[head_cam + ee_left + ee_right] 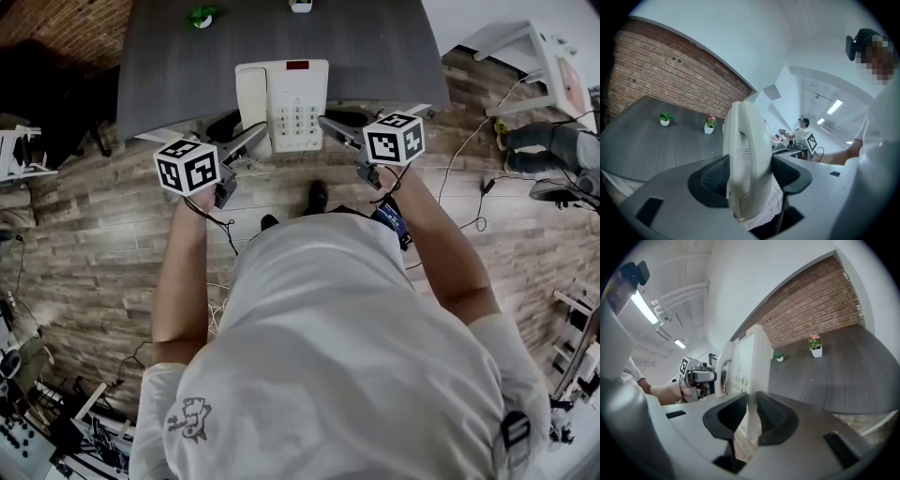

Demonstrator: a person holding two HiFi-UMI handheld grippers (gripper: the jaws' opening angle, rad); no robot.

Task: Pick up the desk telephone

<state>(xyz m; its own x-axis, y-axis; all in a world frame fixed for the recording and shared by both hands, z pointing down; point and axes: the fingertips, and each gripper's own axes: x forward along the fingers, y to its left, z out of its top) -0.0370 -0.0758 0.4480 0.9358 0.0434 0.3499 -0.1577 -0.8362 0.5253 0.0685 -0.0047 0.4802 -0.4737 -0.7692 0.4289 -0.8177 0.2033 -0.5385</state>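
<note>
The white desk telephone (pixel 281 103) has its handset on the left and a keypad in the middle. It is held between my two grippers over the near edge of the grey table (pixel 375 56). My left gripper (pixel 253 138) is shut on the handset side (pixel 743 140), which fills the gap between its jaws. My right gripper (pixel 331 125) is shut on the telephone's right edge (pixel 750 357). In the right gripper view the wooden floor shows beneath the telephone. The left gripper (pixel 696 378) shows beyond it there.
Two small potted plants (pixel 202 16) (pixel 300 5) stand at the table's far side. White furniture (pixel 534 47) and loose cables (pixel 469 150) lie on the wooden floor to the right. The person's shoes (pixel 319 195) are just below the table edge.
</note>
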